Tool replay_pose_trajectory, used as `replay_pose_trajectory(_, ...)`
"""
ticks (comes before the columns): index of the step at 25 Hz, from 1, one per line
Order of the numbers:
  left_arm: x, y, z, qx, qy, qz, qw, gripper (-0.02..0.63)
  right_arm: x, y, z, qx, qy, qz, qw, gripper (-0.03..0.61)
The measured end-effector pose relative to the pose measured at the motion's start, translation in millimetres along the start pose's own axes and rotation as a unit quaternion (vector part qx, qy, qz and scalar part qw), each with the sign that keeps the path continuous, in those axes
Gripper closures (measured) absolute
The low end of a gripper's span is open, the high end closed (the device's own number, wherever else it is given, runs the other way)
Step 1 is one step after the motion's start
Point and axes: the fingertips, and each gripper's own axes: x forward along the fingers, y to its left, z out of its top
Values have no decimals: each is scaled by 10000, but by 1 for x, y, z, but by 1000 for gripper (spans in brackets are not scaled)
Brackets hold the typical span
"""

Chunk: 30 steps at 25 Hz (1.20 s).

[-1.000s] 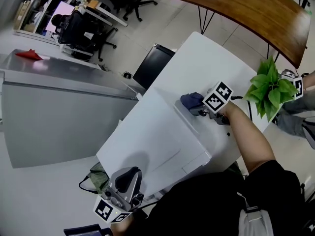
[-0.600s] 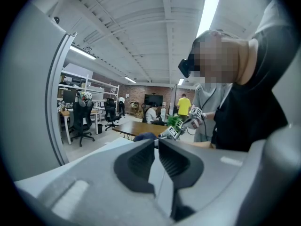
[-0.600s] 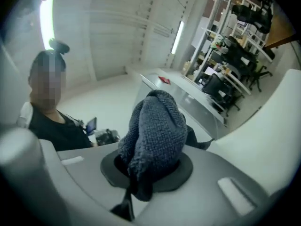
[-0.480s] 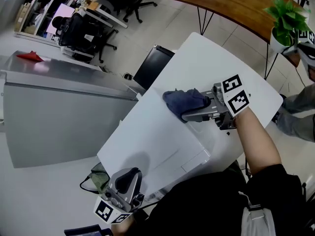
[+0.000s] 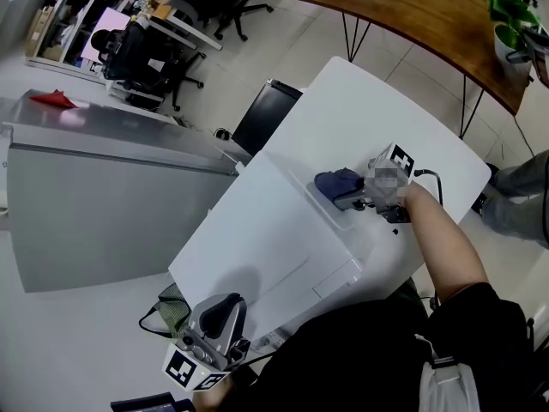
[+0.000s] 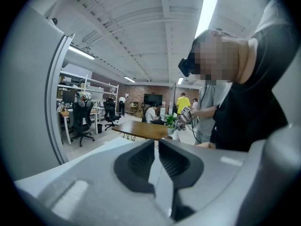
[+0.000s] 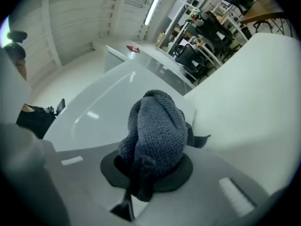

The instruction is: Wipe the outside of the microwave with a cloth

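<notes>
Left gripper (image 5: 221, 309) is down low by the person's body, jaws closed with nothing in them, sitting just off the near corner of the microwave (image 5: 257, 247). Microwave is a white box on a white table (image 5: 377, 118). Right gripper (image 5: 350, 199) is clamped on a bunched-up dark blue cloth (image 7: 155, 126), and the cloth sits right at the microwave's far edge, beside the bare table top. Can't tell for sure if it's pressed flat against it. Off to the left there's a grey counter (image 5: 94, 187). Further back there's a wooden table (image 5: 420, 15) with a plant (image 5: 506, 11), and some office chairs (image 5: 141, 54).
</notes>
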Motion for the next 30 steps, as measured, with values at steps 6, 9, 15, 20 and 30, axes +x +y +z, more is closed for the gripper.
replay_pose_trajectory(6,4,-5,2,34,12,-52,10000,586,12,-36,-33,23,898,-860,9922,534)
replay_pose_trajectory(9,4,-6,3,34,0,-83,10000,586,2,-27,-24,-125,638,-949,9934,534)
replay_pose_trajectory(15,3,-7,6,53,-37,-110,9999,586,-55,99,44,-849,-1018,505,9899,534)
replay_pose_trajectory(20,6,-12,6,62,-69,-182,9998,586,-52,139,34,-977,-1022,1172,9830,534)
replay_pose_trajectory(30,7,-15,2,36,-24,-209,9998,586,-17,22,-50,167,139,-72,9997,534)
